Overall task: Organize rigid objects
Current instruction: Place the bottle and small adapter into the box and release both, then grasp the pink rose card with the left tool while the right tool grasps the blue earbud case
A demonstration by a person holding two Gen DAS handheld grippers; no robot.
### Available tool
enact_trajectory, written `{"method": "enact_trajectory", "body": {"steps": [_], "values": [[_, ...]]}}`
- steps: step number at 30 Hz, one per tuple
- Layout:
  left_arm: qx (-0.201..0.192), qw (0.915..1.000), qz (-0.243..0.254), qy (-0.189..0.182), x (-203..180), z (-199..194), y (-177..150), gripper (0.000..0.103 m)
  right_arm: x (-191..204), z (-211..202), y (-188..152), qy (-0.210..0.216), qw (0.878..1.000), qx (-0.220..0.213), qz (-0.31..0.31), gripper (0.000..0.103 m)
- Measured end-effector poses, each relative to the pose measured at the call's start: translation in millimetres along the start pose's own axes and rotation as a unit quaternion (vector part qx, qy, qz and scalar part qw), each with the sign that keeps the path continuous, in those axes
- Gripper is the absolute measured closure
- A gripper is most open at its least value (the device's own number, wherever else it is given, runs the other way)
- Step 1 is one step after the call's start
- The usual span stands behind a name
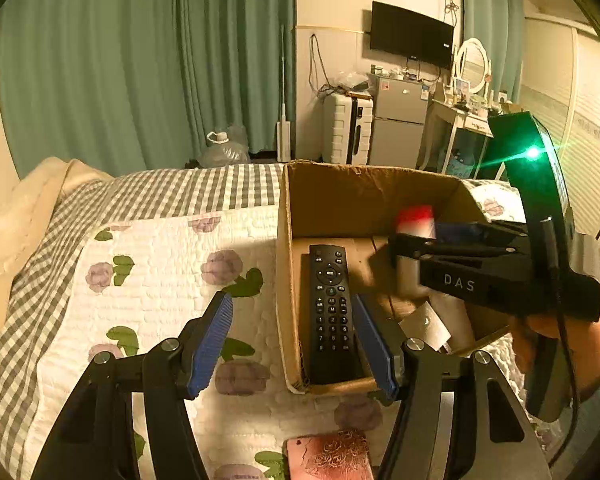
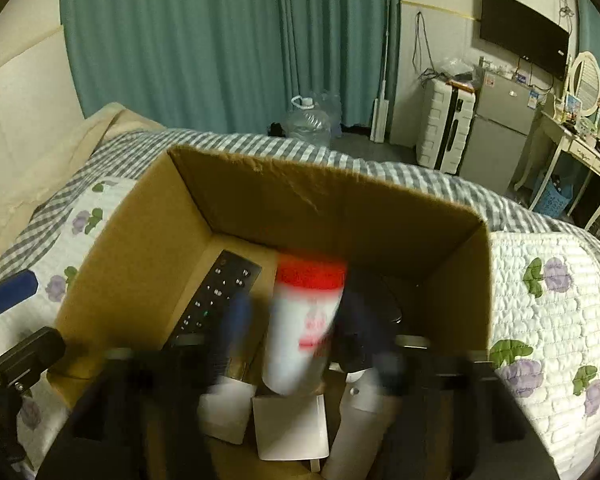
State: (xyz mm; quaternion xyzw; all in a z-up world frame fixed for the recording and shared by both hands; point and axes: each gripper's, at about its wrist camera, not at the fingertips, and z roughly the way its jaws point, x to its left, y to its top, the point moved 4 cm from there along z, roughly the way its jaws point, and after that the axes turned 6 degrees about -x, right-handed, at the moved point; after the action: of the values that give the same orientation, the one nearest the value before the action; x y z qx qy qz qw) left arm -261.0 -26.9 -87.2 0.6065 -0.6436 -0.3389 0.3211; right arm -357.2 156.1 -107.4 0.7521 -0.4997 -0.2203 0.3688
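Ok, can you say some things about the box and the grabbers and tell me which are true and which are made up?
1. The remote lies inside the cardboard box. True.
2. The right gripper is holding a white bottle with a red cap. True.
3. The left gripper is squeezing the remote. False: its fingers are spread wide open, with nothing between them gripped.
4. The box sits on a bare wooden floor. False: it sits on a bed with a flowery quilt.
5. The pink phone is inside the box. False: it lies on the quilt outside the box, near the left gripper.
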Motion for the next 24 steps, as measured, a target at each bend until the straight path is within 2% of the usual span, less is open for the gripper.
{"method": "enact_trajectory", "body": {"steps": [1, 6, 9, 15, 18, 21, 24], "values": [[-0.005, 1.0, -0.001, 0.002, 1.4, -4.1, 0.4, 0.038, -0.8, -5.3, 1.1, 0.001, 1.0, -0.008, 0.004, 0.021], [-0.016, 0.9997, -0.01, 0.017, 4.3, -26.0, 3.6, 0.036, -4.1, -46.5, 0.5, 0.006, 0.999, -0.034, 0.014, 0.02], [-0.019, 0.9994, -0.009, 0.029, 1.7, -41.1, 0.9, 0.033, -3.0, -77.2, -5.6, -0.003, 0.999, -0.048, 0.002, 0.014], [-0.008, 0.9991, -0.019, 0.038, -1.3, -67.7, -23.7, 0.033, 4.0, -126.4, -25.8, -0.007, 0.997, -0.071, -0.021, 0.009], [0.008, 0.9987, -0.023, 0.044, -0.2, -69.8, -44.5, 0.033, 8.3, -132.6, -48.9, -0.004, 0.998, -0.061, -0.019, 0.009], [0.027, 0.9986, -0.028, 0.037, -0.9, -63.7, -65.3, 0.033, 11.9, -127.3, -79.1, -0.017, 0.999, -0.034, -0.03, 0.009], [0.053, 0.9976, -0.025, 0.038, -3.4, -50.1, -88.5, 0.033, 16.0, -116.3, -100.7, -0.012, 0.999, -0.009, -0.036, 0.009]]}}
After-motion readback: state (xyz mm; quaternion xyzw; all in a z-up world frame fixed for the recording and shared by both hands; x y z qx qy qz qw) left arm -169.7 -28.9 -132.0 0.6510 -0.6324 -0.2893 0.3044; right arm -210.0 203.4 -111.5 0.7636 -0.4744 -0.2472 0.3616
